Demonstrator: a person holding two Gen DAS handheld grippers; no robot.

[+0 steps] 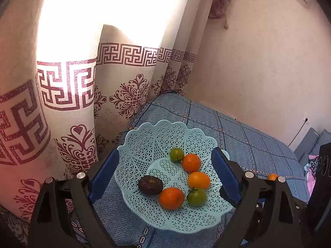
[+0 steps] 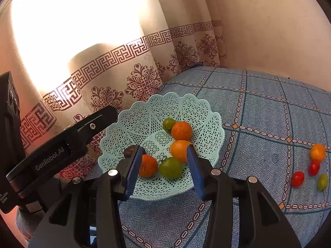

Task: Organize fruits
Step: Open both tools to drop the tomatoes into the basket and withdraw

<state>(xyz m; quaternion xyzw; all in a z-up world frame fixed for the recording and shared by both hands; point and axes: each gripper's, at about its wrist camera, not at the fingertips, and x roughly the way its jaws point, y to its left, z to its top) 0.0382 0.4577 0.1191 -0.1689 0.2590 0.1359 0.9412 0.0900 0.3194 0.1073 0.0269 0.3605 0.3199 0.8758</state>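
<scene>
Between the blue pads of the right gripper (image 2: 163, 165), which stand apart and hold nothing, a green fruit (image 2: 170, 167) lies in the near part of the pale blue lattice basket (image 2: 215, 124), flanked by an orange (image 2: 147, 165) and a yellow-orange fruit (image 2: 180, 150). Behind them sit another orange (image 2: 182, 130), a small green fruit (image 2: 168, 124) and, half hidden by the left pad, a dark avocado (image 2: 130, 150). Off to the right, well apart from the basket and near the right edge of the blue plaid cloth (image 2: 258, 113), four fruits wait loose: an orange one (image 2: 318, 152), two red tomatoes (image 2: 298, 178) and a green one (image 2: 322, 182). These lie to the right of the right gripper's fingers, so that hand is judged the nearer; the round fruits offer no marked long axis. The left gripper (image 1: 165, 175) hangs over the basket's left side, its jaws wide apart and empty. Its body reads "GenRobot.AI" in the right wrist view; smaller lettering below is too blurred to read. A patterned curtain (image 1: 72, 103) hangs behind the cloth's far edge.
</scene>
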